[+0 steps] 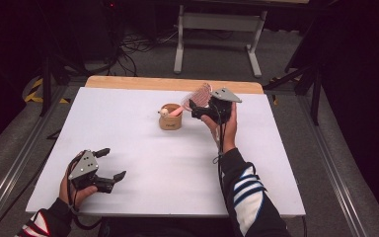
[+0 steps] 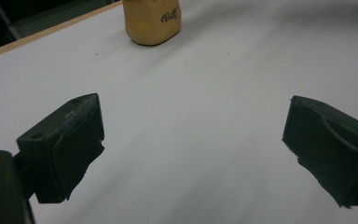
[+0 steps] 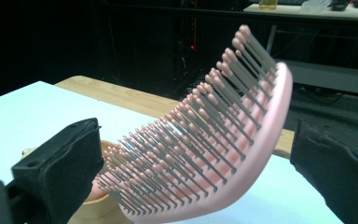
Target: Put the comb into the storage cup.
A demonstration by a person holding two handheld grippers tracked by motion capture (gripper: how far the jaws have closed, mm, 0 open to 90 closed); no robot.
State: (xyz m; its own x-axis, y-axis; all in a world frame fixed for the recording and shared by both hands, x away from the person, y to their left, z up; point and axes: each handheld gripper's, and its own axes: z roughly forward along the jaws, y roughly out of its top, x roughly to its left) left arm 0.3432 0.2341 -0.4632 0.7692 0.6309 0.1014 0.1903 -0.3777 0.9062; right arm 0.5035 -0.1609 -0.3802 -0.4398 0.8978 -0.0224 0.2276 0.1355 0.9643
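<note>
Right gripper view shows the right gripper (image 3: 191,172) spread wide, its pads clear of the pink hairbrush (image 3: 214,140), which leans with its handle down in the wooden cup (image 1: 170,117). Well away from that cup, the left gripper (image 1: 111,165) sits released. Unheld and top-heavy, the brush could tip the cup or slide out if a jaw clips it while backing off.
</note>
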